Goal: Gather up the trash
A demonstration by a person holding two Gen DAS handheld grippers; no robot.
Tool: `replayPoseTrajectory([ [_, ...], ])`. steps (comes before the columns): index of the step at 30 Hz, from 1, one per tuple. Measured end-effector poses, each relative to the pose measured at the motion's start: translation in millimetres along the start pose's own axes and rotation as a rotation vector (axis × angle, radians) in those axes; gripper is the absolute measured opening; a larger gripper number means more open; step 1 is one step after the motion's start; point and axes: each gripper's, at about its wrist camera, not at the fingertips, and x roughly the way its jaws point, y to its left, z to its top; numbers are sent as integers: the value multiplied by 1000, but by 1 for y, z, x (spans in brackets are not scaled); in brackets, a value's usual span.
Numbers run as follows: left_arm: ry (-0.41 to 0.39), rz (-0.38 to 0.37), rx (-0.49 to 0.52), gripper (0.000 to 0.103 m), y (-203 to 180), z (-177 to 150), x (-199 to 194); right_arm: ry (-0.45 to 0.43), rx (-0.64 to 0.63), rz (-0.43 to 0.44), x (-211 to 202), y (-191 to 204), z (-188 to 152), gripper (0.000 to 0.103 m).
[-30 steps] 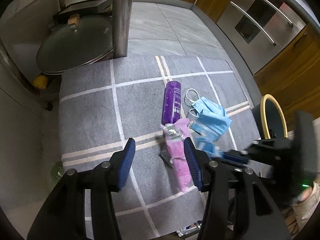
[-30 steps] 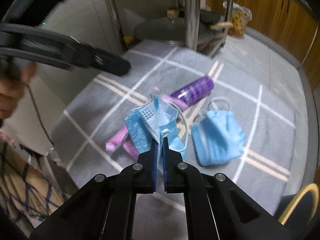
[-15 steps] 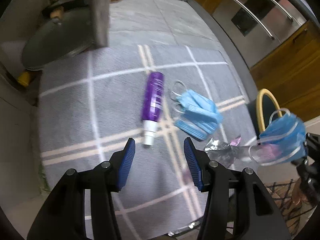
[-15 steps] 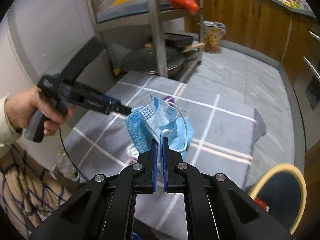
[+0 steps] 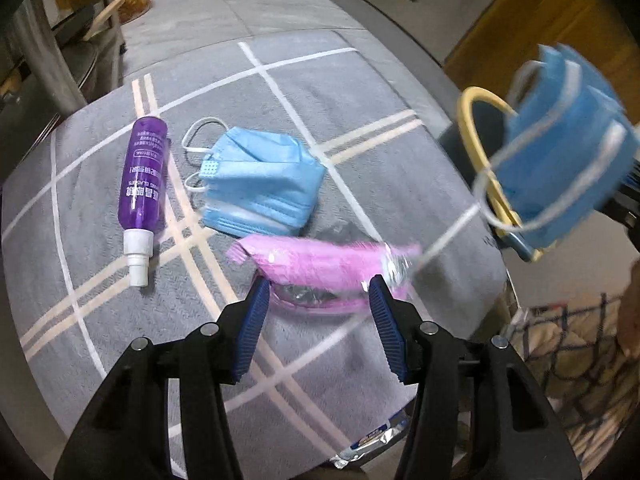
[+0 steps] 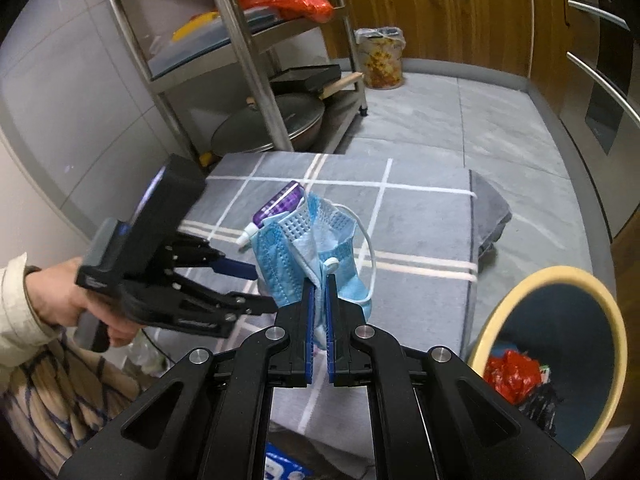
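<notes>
On the grey checked cloth [image 5: 360, 92] lie a purple spray bottle [image 5: 142, 168], a blue face mask [image 5: 260, 184] and a crumpled pink wrapper [image 5: 320, 268]. My left gripper [image 5: 318, 296] is open, its blue fingertips straddling the near edge of the pink wrapper without pressing on it. My right gripper [image 6: 319, 284] is shut on a second blue face mask [image 6: 312, 256], held in the air over the cloth's near right part. That mask [image 5: 560, 140] appears blurred in the left wrist view, in front of the yellow-rimmed bin [image 5: 472, 128].
The dark bin [image 6: 520, 280] stands on the floor to the right of the cloth, with red trash [image 6: 508, 372] inside. A metal rack [image 6: 248, 64] with a pan lid stands behind. A person's hand [image 6: 68, 300] holds the left gripper [image 6: 256, 286]. A foil packet [image 5: 376, 436] lies at the cloth's near edge.
My right gripper has lifted its mask off the cloth and carried it toward the bin. My left gripper has swung from over the bottle down to the pink wrapper.
</notes>
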Motion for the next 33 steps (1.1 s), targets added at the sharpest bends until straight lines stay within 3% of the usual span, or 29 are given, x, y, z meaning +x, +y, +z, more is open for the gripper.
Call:
replayPoseTrajectory([
  [5, 35, -7, -108, 57, 10, 7, 22, -12, 8, -12, -10, -6, -5, 6],
  [10, 47, 43, -127, 58, 5, 13, 35, -24, 20, -27, -21, -14, -12, 6],
  [12, 67, 73, -106, 49, 1, 15, 41, -30, 31, -36, -25, -19, -16, 6],
  [14, 74, 89, -93, 32, -1, 15, 42, -39, 45, -43, -31, -25, -18, 6],
  [16, 79, 84, -92, 22, -2, 12, 41, -51, 58, -48, -37, -32, -21, 6],
  [20, 92, 75, -89, 12, -1, -2, 30, -71, 73, -53, -48, -39, -24, 6],
  [25, 58, 66, -106, 12, 5, -20, -1, -92, 84, -46, -55, -44, -26, 6],
  [33, -118, 43, -61, 12, -22, -1, -60, -109, 91, -44, -64, -49, -32, 6],
])
